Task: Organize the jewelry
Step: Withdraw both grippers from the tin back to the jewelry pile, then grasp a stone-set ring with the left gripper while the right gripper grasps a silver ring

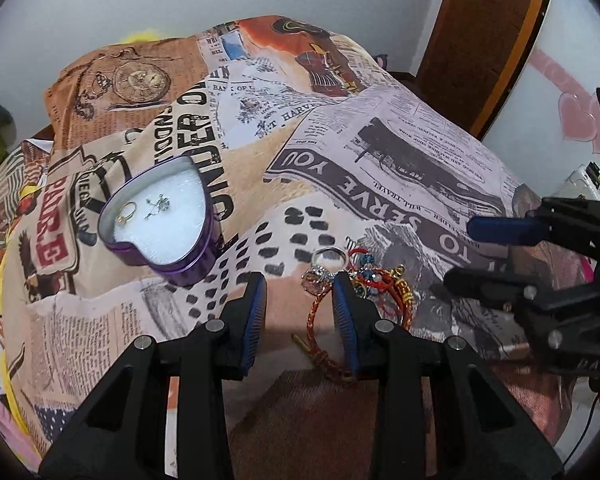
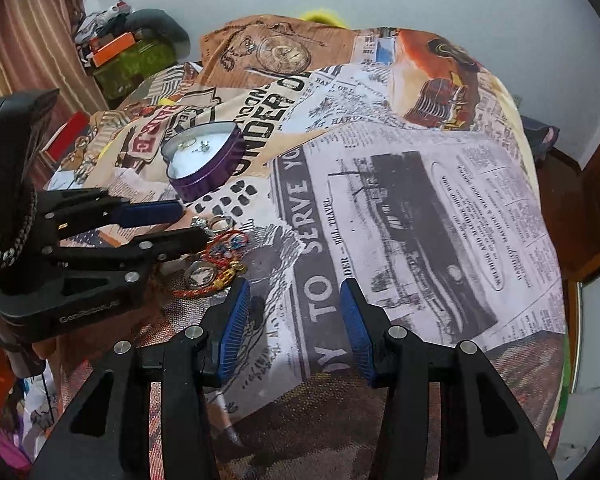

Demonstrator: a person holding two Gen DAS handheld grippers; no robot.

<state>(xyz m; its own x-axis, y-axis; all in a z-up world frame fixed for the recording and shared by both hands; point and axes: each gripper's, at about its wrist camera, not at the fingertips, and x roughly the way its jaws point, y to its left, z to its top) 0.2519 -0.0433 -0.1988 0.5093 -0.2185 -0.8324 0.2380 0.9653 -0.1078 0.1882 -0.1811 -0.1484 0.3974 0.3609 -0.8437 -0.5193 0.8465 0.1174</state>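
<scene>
A purple heart-shaped tin (image 1: 160, 220) lies open on the bed, lined with white foam that holds a gold ring (image 1: 127, 212) and a silver piece (image 1: 158, 204). It also shows in the right wrist view (image 2: 204, 160). A heap of jewelry (image 1: 352, 280) lies on the cover: silver rings, a red-gold braided bracelet (image 1: 320, 320), red cords. My left gripper (image 1: 300, 292) is open, low over the heap, its right finger touching the rings. In the right wrist view the heap (image 2: 216, 252) lies beside the left gripper (image 2: 188, 220). My right gripper (image 2: 294, 292) is open and empty over the cover.
The bed cover (image 1: 380, 160) is printed with newspaper motifs and rises toward a pillow at the back. A wooden door frame (image 1: 480, 40) stands at the right. Clutter and boxes (image 2: 120, 56) sit past the bed's far left, by a striped curtain.
</scene>
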